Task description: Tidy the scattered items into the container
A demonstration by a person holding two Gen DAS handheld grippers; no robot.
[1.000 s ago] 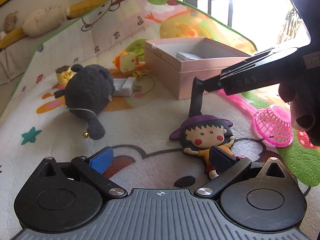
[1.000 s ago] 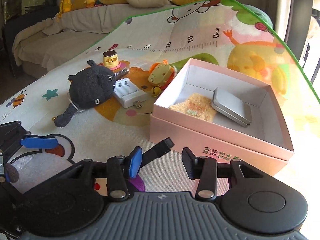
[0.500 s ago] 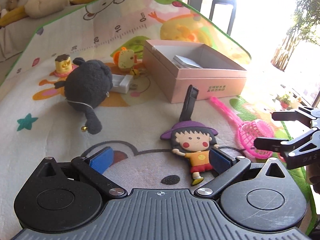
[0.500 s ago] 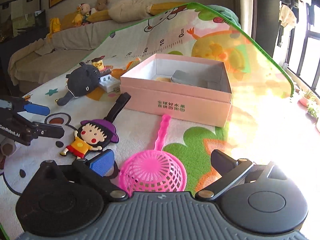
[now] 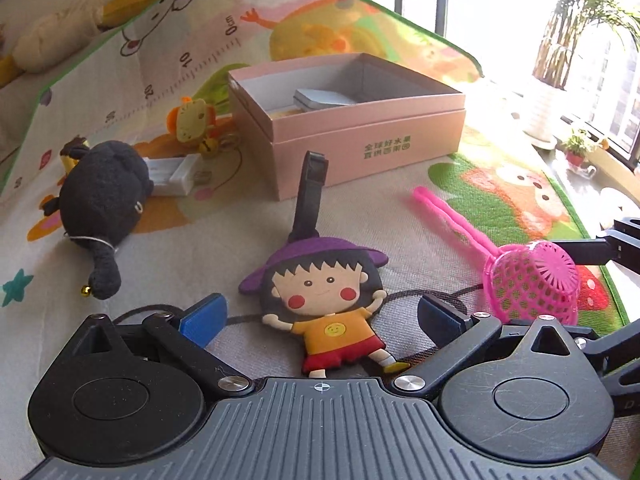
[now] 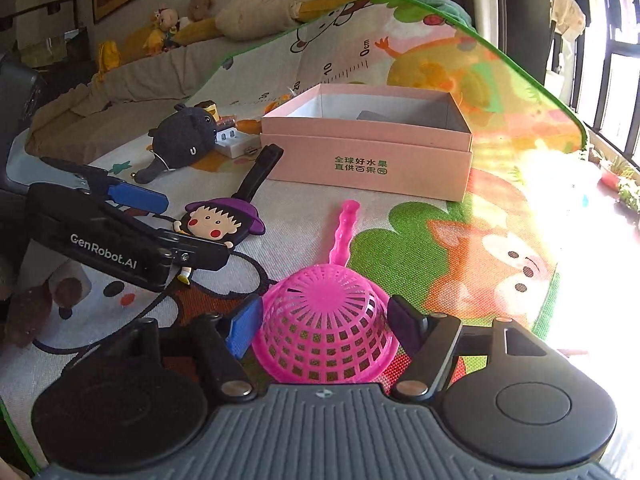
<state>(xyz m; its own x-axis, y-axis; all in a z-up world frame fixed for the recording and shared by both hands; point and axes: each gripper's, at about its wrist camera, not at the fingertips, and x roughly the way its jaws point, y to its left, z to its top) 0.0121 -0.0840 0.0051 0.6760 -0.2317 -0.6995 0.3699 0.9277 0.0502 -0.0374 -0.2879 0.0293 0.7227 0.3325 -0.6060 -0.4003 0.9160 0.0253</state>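
Note:
A pink open box [image 5: 360,128] [image 6: 368,148] stands on the play mat with a grey tin [image 5: 324,98] inside. A flat cartoon-girl tag [image 5: 324,300] [image 6: 220,220] with a black strap lies between the open fingers of my left gripper [image 5: 320,320]. A pink toy strainer [image 6: 324,340] [image 5: 532,280] lies dome up between the open fingers of my right gripper [image 6: 324,326], which flank its basket. A black plush [image 5: 104,196] [image 6: 184,140], a white charger [image 5: 176,172] and a yellow-orange toy [image 5: 192,120] lie left of the box.
The colourful play mat [image 5: 200,240] covers the surface, its far end raised. A sofa with plush toys [image 6: 180,28] runs behind it. A window with potted plants [image 5: 580,148] is on the right. The left gripper's body [image 6: 112,240] shows in the right wrist view.
Both grippers moved closer to their items. The left now straddles the cartoon-girl tag; the right has narrowed its fingers around the strainer's basket. Nothing has been lifted.

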